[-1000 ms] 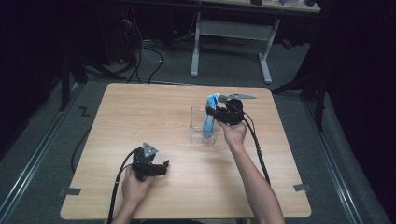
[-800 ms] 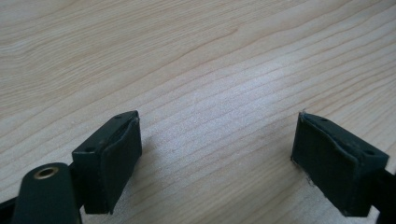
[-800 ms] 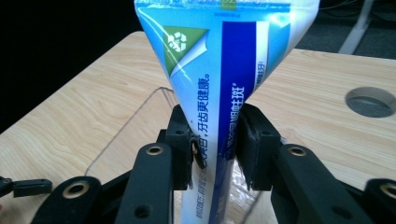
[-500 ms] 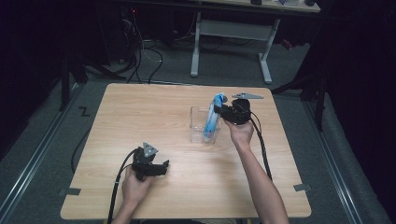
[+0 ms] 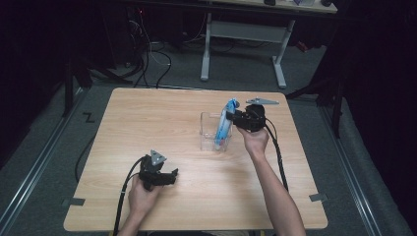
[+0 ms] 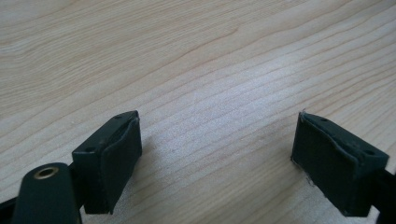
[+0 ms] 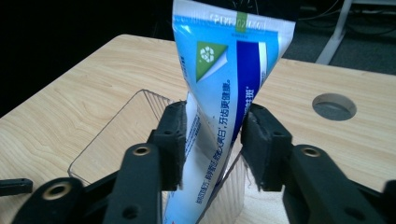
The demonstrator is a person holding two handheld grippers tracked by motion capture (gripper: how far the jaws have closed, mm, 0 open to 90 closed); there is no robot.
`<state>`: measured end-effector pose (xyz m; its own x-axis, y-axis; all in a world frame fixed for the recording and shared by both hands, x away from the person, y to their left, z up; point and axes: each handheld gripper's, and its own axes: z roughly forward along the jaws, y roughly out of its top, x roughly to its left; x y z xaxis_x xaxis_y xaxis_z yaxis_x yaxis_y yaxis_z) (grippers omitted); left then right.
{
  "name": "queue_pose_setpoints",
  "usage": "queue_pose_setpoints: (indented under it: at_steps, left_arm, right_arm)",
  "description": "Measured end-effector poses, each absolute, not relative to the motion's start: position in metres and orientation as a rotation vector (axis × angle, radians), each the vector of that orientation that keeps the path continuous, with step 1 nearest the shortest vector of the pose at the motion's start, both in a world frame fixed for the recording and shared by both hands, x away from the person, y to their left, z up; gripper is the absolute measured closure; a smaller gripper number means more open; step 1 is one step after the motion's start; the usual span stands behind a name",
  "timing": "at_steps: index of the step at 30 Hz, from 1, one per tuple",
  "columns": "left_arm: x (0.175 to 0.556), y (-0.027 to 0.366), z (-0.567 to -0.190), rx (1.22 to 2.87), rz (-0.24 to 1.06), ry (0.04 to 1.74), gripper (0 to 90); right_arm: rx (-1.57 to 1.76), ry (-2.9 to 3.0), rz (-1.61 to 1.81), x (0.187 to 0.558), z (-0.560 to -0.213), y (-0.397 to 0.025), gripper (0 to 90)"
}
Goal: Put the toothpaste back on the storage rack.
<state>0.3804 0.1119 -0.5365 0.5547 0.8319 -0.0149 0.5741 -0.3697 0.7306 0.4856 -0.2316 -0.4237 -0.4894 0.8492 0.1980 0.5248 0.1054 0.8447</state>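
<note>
1. Your left gripper (image 5: pixel 164 178) sits low at the near left of the wooden table (image 5: pixel 147 123), with your left hand (image 5: pixel 142 194) wrapped behind it and its cable trailing back toward you.
2. In the left gripper view, its jaws stand wide apart with nothing between them; bare wood grain shows in the gap. The fingers (image 6: pixel 109 161) lie close over the tabletop, and whether they touch it is hard to tell.
3. The clear plastic container (image 5: pixel 210 129) stands right of the table's middle, well apart from your left gripper. In the right gripper view, its open rim (image 7: pixel 109 126) shows just behind and below the jaws.
4. The blue-and-white toothpaste tube (image 5: pixel 224 124) stands tilted, its lower end down inside the container and its flat crimped end (image 7: pixel 233 21) up above the rim.
5. Your right gripper (image 5: pixel 235 118) is clamped on the tube about midway along its length. In the right gripper view, both pads (image 7: pixel 175 140) press against the tube's sides, squeezing it narrower there, so the jaws are only as far apart as the pinched tube.
6. Your right hand (image 5: pixel 253 140) holds that gripper from the near side, at the container's right edge, with the grey three-cornered plate (image 5: pixel 261 102) on top.
7. A round hole (image 7: pixel 334 106) in the tabletop shows to the right of the tube.
</note>
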Motion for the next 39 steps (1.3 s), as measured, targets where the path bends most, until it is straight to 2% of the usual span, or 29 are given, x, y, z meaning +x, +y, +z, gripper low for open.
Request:
queue_pose_setpoints:
  at_steps: [6,9,39]
  left_arm:
    - [0.38,0.112,-0.537,2.086,0.47,1.126,16.1]
    - [0.38,0.112,-0.537,2.085,0.47,1.127,16.1]
    - [0.38,0.112,-0.537,2.087,0.47,1.126,16.1]
  right_arm:
    - [1.342,2.034,1.319,0.482,-0.418,-0.234,49.5]
    - [1.351,2.022,1.312,0.48,-0.417,-0.237,47.2]
    - [1.34,1.949,1.329,0.454,-0.414,-0.267,46.1]
